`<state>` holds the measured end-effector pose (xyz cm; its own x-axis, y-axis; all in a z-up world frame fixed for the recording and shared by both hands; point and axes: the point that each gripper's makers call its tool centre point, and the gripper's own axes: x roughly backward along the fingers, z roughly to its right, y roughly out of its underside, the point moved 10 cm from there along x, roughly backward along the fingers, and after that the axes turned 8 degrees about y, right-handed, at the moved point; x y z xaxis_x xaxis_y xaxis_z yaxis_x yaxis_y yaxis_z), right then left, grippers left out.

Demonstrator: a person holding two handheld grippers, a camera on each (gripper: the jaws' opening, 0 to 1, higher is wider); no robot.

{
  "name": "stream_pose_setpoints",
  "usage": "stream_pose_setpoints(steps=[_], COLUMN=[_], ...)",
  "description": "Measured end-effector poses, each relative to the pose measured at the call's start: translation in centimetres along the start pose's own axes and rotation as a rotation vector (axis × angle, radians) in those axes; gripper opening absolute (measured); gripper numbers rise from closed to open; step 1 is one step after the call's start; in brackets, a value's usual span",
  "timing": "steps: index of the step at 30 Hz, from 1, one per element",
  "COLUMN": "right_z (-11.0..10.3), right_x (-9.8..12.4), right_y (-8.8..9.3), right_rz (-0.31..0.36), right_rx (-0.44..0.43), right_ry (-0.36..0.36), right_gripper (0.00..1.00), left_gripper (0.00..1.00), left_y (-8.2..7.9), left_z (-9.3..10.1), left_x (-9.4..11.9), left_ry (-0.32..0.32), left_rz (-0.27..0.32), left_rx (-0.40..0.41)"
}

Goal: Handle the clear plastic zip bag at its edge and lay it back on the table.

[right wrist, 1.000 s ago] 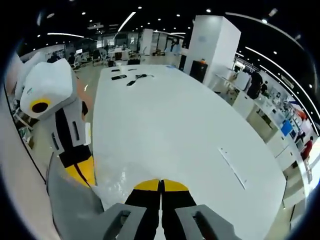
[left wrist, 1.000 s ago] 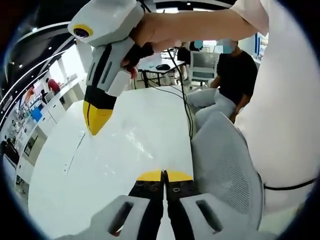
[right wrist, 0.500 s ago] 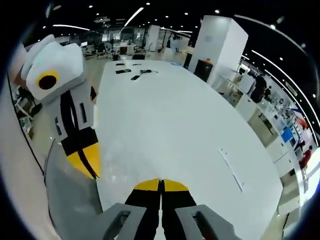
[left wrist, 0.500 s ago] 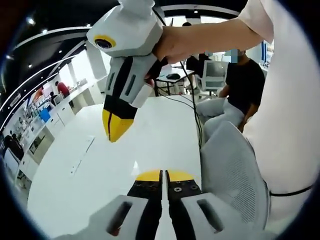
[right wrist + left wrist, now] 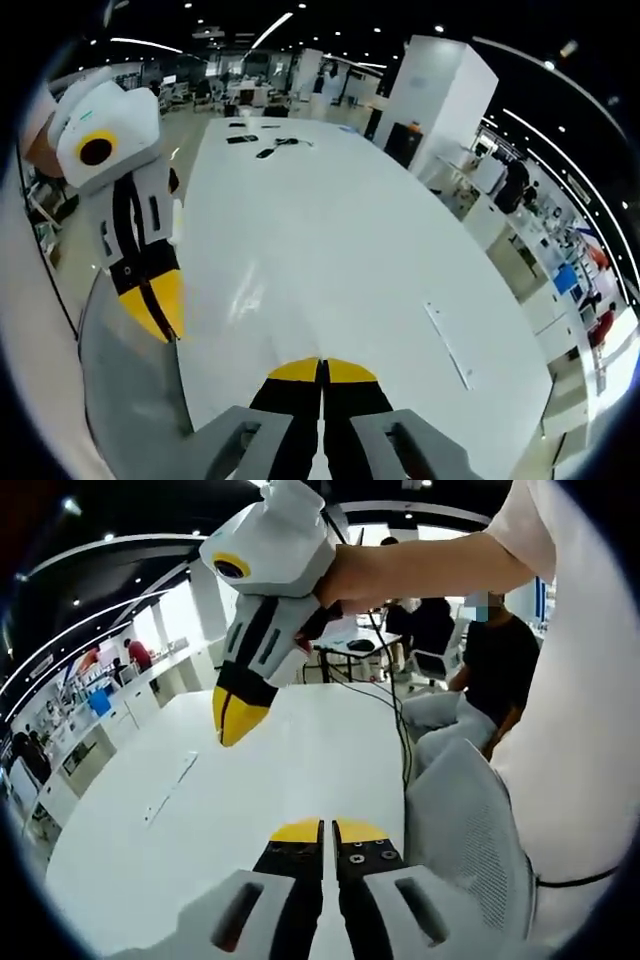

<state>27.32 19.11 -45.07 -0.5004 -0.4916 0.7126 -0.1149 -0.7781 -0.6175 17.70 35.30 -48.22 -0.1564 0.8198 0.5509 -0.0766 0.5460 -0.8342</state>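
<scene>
Both grippers, left (image 5: 322, 832) and right (image 5: 320, 370), now lifted off the desk (image 5: 330, 260); fingers pressed together, empty; bag apparently released.

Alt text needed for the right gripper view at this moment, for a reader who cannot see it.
The right claw, yellow-tipped jaws shut, points along a long glossy white table; the left claw, also shut, hangs by the table's near-left edge above a grey mesh chair back. Small dark items lie at the table's far end.
</scene>
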Motion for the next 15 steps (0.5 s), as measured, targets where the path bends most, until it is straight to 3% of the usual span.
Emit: stream_pose_setpoints(steps=[7, 15], right_z=[1.3, 4.8], right_x=[0.0, -0.5], right_y=[-0.3, -1.2], right_rz=[0.006, 0.018], right_rx=[0.013, 0.046], right_ry=[0.027, 0.108], right_gripper=[0.00, 0.00], left_gripper=[0.02, 0.06], left_y=[0.4, 0.8], left_z=[0.3, -0.1], left_x=[0.4, 1.0], left_ry=[-0.015, -0.049], left_rz=[0.013, 0.048], left_rx=[0.032, 0.086])
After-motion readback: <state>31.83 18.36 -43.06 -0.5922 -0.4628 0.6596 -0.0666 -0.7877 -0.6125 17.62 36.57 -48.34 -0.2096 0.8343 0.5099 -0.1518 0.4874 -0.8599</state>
